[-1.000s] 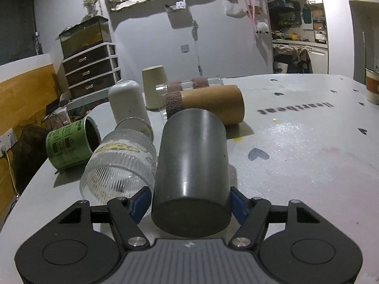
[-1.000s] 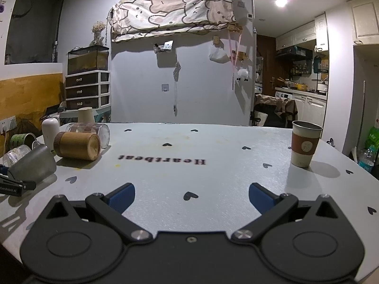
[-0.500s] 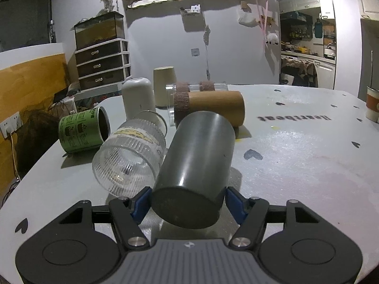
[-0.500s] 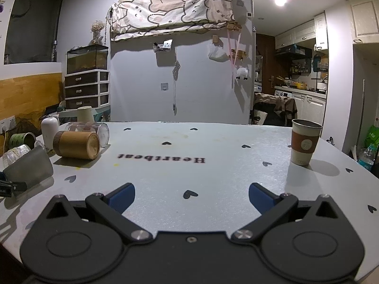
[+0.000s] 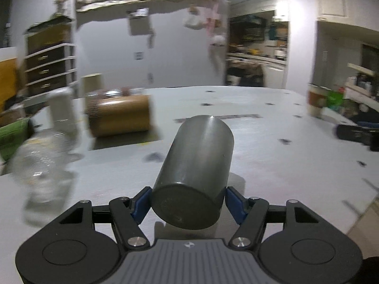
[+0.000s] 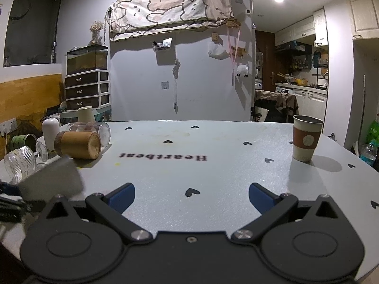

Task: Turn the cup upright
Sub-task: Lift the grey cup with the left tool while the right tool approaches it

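I am holding the dark grey cup [image 5: 194,172] in my left claw [image 5: 187,201], blue pads clamped on its closed base end, mouth pointing away, lifted above the worktop [image 5: 272,146]. I judge the flip is midway: next I need to rotate the wrist until the base faces down, then lower it. Beyond the cup, left, a wooden cylinder [image 5: 118,116] is lying. My right claw [image 6: 190,195] is gaping, holding nothing.
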Demonstrator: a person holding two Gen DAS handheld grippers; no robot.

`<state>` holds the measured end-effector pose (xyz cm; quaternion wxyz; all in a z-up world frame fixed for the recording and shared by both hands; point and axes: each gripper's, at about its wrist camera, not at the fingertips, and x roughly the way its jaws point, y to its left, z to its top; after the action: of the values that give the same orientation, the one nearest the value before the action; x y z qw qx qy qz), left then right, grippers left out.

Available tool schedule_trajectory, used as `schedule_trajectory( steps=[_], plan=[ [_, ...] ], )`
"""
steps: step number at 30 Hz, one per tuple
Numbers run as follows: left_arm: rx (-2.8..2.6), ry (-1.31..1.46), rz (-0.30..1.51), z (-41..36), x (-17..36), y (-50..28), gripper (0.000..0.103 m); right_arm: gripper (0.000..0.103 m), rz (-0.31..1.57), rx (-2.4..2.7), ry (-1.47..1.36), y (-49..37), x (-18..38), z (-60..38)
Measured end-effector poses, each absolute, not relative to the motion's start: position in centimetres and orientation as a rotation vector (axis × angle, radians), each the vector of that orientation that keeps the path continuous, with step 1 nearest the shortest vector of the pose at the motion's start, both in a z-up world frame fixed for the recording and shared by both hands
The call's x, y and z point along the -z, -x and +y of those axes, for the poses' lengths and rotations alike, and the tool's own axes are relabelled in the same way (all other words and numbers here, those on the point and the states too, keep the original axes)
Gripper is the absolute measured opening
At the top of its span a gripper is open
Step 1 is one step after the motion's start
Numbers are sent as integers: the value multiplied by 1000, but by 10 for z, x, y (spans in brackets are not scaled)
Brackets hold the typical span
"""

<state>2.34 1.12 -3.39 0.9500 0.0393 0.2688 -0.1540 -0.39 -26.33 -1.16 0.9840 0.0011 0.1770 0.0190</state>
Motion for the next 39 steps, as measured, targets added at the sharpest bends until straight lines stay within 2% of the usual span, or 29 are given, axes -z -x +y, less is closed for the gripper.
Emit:
schedule_trajectory(
  steps=[12, 21, 26, 31, 35, 39],
  plan=[
    [523, -168, 540, -89, 43, -19, 68, 103, 369, -2, -40, 6, 15, -280],
    [518, -91, 488, -79, 24, -12, 70, 103, 407, -3, -134, 3, 19, -296],
    [514, -100, 481, -81, 20, -12, 68, 103, 463, -47, -245, -8, 23, -296],
    [516, -78, 523, -80, 25, -19, 58, 103, 568, -168, -458, -31, 34, -297],
    [514, -77, 535, -80, 27, -19, 58, 102, 677, -245, -693, -58, 53, -302],
    [512, -60, 542, -79, 26, -21, 58, 102, 699, -238, -754, -80, 59, -294]
  ],
)
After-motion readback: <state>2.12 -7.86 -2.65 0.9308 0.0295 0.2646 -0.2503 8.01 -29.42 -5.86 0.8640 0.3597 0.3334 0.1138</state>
